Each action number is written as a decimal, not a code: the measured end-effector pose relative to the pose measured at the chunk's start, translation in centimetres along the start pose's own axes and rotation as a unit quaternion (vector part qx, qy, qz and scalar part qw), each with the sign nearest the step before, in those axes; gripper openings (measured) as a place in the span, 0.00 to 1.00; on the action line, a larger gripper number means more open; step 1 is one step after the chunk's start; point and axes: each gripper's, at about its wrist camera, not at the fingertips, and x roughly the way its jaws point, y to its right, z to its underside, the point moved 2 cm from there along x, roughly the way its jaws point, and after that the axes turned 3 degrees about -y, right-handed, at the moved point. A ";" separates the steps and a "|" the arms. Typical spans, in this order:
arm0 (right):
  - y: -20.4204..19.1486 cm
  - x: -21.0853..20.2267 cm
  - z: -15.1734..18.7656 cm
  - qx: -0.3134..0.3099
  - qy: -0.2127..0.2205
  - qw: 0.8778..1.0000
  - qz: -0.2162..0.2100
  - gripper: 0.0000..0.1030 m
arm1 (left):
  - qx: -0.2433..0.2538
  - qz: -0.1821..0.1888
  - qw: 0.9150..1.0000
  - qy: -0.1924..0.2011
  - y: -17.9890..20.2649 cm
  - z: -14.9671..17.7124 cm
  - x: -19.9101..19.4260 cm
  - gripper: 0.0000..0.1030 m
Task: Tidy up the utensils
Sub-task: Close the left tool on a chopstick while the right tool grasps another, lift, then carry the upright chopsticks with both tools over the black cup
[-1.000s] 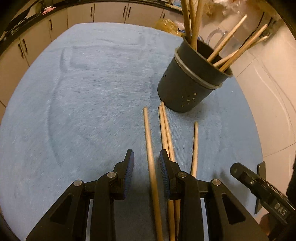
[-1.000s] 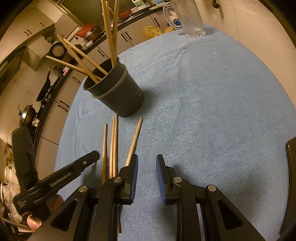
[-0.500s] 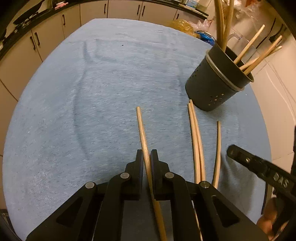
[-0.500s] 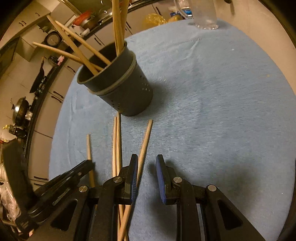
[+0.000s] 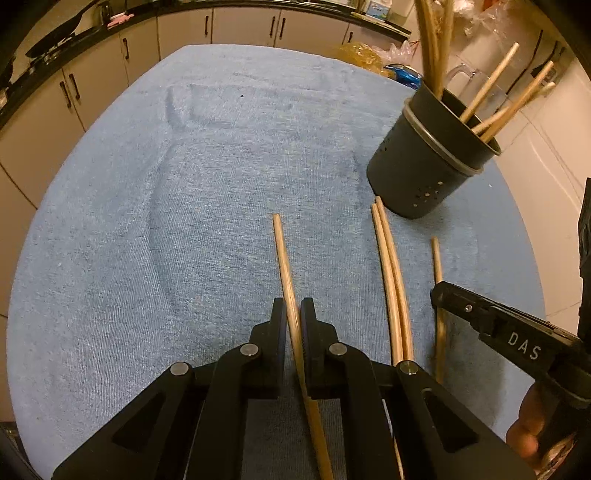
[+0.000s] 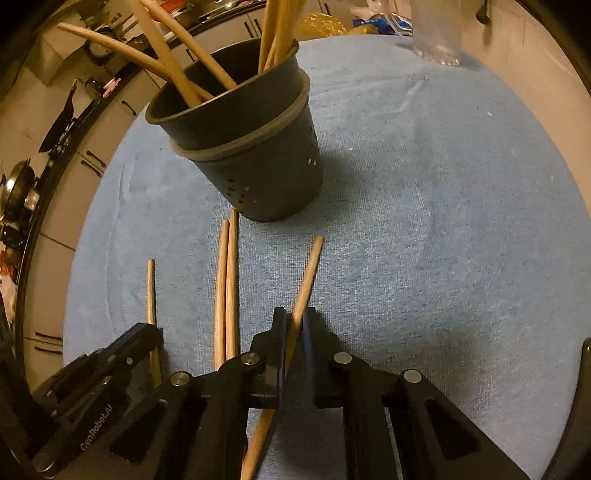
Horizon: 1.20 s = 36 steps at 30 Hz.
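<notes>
My left gripper (image 5: pixel 293 314) is shut on a wooden chopstick (image 5: pixel 282 254) that points forward over the blue cloth. My right gripper (image 6: pixel 294 323) is shut on another wooden chopstick (image 6: pixel 308 271), tilted right. A dark perforated holder (image 5: pixel 424 170) stands at the far right in the left wrist view, and ahead at centre in the right wrist view (image 6: pixel 258 166), with several chopsticks upright in it. A pair of chopsticks (image 5: pixel 389 273) lies on the cloth below the holder; it also shows in the right wrist view (image 6: pixel 226 288). The right gripper's body (image 5: pixel 517 339) shows at the right.
A blue towel (image 5: pixel 184 221) covers the table. A clear glass jug (image 6: pixel 437 33) stands at the far edge. Kitchen cabinets (image 5: pixel 110 66) run behind. The left gripper's body (image 6: pixel 81 398) sits at the lower left in the right wrist view, over a single chopstick (image 6: pixel 150 291).
Both grippers have gone from open to shut, each on a chopstick. The left one closed first and shifted its chopstick left of the others; the right one closed in the last half second.
</notes>
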 end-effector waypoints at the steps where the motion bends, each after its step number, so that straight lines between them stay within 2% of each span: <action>1: 0.1 -0.2 0.1 0.003 0.000 1.000 -0.011 0.07 | -0.001 0.005 1.000 0.000 0.0 0.1 -0.2 0.07; 4: 0.8 -1.2 0.5 0.011 0.012 0.999 -0.039 0.07 | 0.001 0.015 1.000 0.011 0.2 0.4 -1.2 0.06; 10: 1.4 -5.2 1.5 0.006 0.071 0.995 -0.073 0.07 | 0.002 0.036 0.998 0.053 0.5 1.2 -5.1 0.06; 23: 1.1 -13.0 4.8 -0.022 0.198 0.972 -0.122 0.07 | 0.027 0.054 0.986 0.153 2.2 2.3 -13.5 0.06; 30: 0.1 -15.3 5.6 -0.049 0.240 0.962 -0.117 0.07 | 0.026 0.055 0.984 0.167 2.7 2.1 -14.3 0.06; 36: 0.2 -15.9 5.6 -0.048 0.250 0.960 -0.118 0.07 | 0.023 0.057 0.983 0.173 2.6 2.1 -14.8 0.06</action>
